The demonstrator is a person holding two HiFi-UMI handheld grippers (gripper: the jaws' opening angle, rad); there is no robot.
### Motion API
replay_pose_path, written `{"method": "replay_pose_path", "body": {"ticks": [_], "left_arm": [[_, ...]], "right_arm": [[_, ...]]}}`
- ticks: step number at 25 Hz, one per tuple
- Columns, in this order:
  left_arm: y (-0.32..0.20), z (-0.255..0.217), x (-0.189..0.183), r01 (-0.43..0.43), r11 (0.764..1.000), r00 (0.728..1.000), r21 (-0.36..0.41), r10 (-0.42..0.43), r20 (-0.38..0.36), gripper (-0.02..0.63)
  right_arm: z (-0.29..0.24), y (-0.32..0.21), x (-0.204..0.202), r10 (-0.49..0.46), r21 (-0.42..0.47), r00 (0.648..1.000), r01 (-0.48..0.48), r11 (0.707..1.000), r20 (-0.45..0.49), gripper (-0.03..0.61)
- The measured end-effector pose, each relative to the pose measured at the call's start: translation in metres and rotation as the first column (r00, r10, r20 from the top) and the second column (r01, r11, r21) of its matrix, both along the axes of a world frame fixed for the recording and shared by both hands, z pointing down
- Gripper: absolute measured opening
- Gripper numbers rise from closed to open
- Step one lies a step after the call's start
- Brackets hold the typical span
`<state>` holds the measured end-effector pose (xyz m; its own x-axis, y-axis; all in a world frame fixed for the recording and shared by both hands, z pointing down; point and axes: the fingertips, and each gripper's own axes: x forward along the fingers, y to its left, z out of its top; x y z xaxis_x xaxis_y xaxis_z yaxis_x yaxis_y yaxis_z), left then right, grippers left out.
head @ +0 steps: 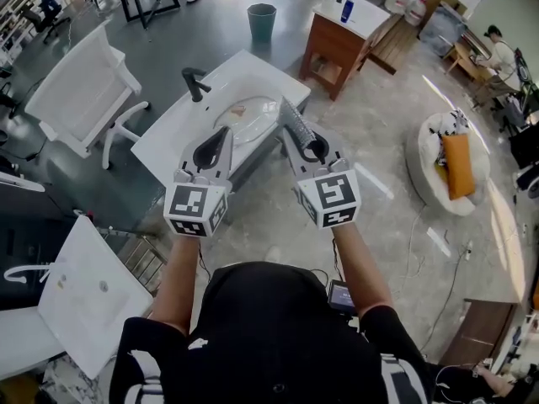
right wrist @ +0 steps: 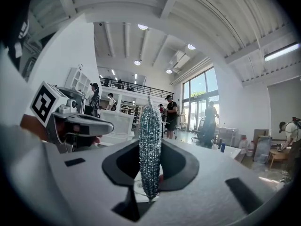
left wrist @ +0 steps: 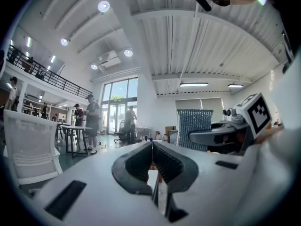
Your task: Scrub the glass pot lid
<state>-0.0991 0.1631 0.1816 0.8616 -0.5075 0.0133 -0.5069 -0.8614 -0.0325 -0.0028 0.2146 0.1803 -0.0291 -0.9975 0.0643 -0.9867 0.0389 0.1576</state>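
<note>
Currently you hold the left gripper (head: 224, 135) level, fingers closed and empty; right gripper (head: 313, 147) fingers pinch a silvery glittery scrub pad (head: 295, 120); the round glass pot lid (head: 248, 118) lies below, between them.

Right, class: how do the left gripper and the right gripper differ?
The left gripper is shut on nothing; the right gripper grips a silvery scouring pad. In the head view, the left gripper points up-right, the right gripper up-left. Both hover near the white sink.
</note>
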Motion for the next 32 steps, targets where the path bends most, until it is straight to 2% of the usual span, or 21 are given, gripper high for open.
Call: {"method": "replay_pose_path", "body": {"ticks": [4, 8, 18, 25, 32], "left_arm": [[0.001, 0.007, 0.012, 0.031, 0.999, 0.999, 0.013, -0.031, 0.021, 0.006], [0.001, 0.018, 0.019, 0.051, 0.999, 0.998, -0.014, -0.051, 0.034, 0.006], [-0.019, 0.027, 0.027, 0.096, 0.995, 0.994, -0.023, -0.094, 0.058, 0.006], [-0.045, 0.035, 0.044, 0.094, 0.995, 0.994, -0.029, -0.093, 0.062, 0.006], [-0.096, 0.041, 0.063, 0.094, 0.994, 0.994, -0.047, -0.091, 0.064, 0.006]], "right_arm": [[0.009, 0.0, 0.015, -0.026, -0.004, 1.0, 0.026, 1.0, 0.008, 0.067], [0.02, -0.004, 0.023, -0.06, -0.022, 0.998, 0.06, 0.998, 0.012, 0.067], [0.035, -0.023, 0.038, -0.095, -0.042, 0.995, 0.096, 0.995, 0.03, 0.067], [0.04, -0.05, 0.051, -0.097, -0.053, 0.995, 0.098, 0.994, 0.026, 0.067], [0.048, -0.098, 0.07, -0.094, -0.075, 0.995, 0.096, 0.993, 0.036, 0.067]]}}
